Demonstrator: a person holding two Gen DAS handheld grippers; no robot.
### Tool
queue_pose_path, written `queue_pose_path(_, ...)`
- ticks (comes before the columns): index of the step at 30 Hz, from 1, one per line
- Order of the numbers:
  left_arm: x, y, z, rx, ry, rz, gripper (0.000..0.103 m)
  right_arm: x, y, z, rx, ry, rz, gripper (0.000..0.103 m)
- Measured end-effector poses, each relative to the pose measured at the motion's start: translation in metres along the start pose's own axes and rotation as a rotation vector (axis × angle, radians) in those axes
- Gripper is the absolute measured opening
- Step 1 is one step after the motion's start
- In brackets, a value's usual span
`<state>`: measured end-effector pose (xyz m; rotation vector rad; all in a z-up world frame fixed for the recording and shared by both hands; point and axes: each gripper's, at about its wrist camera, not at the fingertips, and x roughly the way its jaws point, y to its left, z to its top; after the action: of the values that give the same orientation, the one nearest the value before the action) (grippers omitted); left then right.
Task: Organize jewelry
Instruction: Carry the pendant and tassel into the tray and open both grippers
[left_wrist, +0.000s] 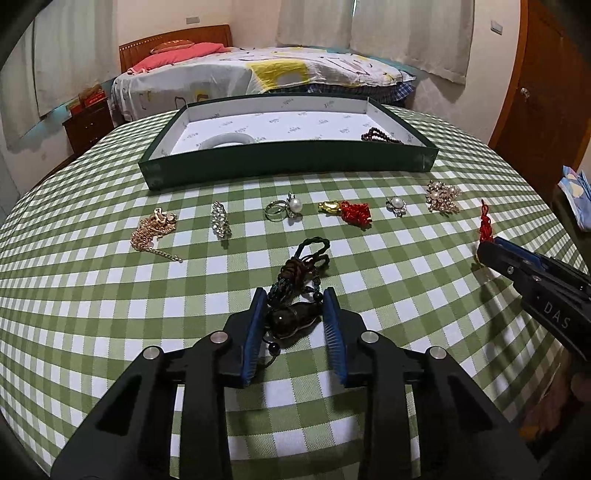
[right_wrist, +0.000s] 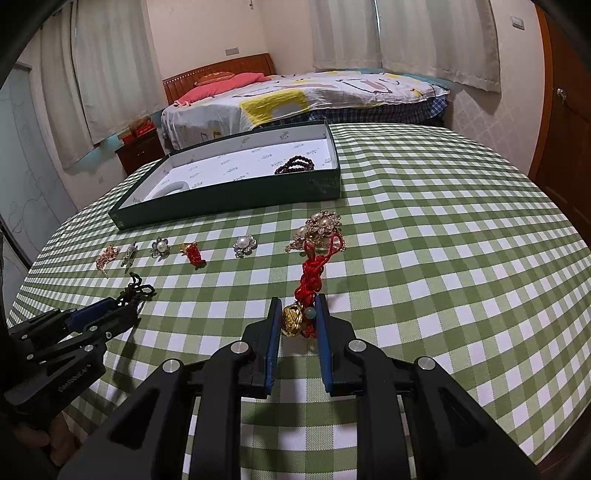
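The left gripper (left_wrist: 295, 299) sat low over the green-checked tablecloth (left_wrist: 369, 424), its 2 blue pads on either side of a dark pendant on a dark knotted cord (left_wrist: 295, 317). The left pad touched the pendant; on the right side a thin gap seemed to remain, so a firm pinch could not be confirmed. The cord's loop trailed away from the fingers across the cloth.

The right gripper (right_wrist: 297, 306) was clamped on a gold charm with a red knotted cord (right_wrist: 293, 319), both pads pressing it and a small pale green bead beside it. The red cord ran forward toward a large pearl-and-gold brooch (right_wrist: 319, 227) and appeared to overlap its near edge.

Behind both grippers lay a loose row of pieces: a gold chain (left_wrist: 155, 229), a rhinestone clip (left_wrist: 221, 220), a pearl ring (left_wrist: 286, 210), a small gold piece with a red tassel (left_wrist: 345, 210) and a pearl flower brooch (left_wrist: 396, 206).

Further back stood a shallow dark green box (left_wrist: 288, 166) with a white printed lining (open, no lid on it). Inside it were a white bangle (left_wrist: 229, 140) near the left and a dark beaded bracelet (left_wrist: 380, 134) at the right.
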<state>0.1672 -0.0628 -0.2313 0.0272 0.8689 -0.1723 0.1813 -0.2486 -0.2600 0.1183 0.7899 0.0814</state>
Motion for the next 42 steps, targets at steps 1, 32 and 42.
queue_pose_path(1,-0.001,0.001,0.000,-0.001,-0.004,0.000,0.031,0.000,0.000,0.000,-0.001,0.000,0.000,0.019)
queue_pose_path(32,-0.034,0.032,0.121,-0.011,-0.286,-0.007,0.031,-0.006,0.035,0.112,-0.092,-0.210,0.066,0.019)
queue_pose_path(42,0.013,0.046,0.191,-0.021,-0.313,0.007,0.031,0.040,0.040,0.183,-0.134,-0.275,0.077,0.019)
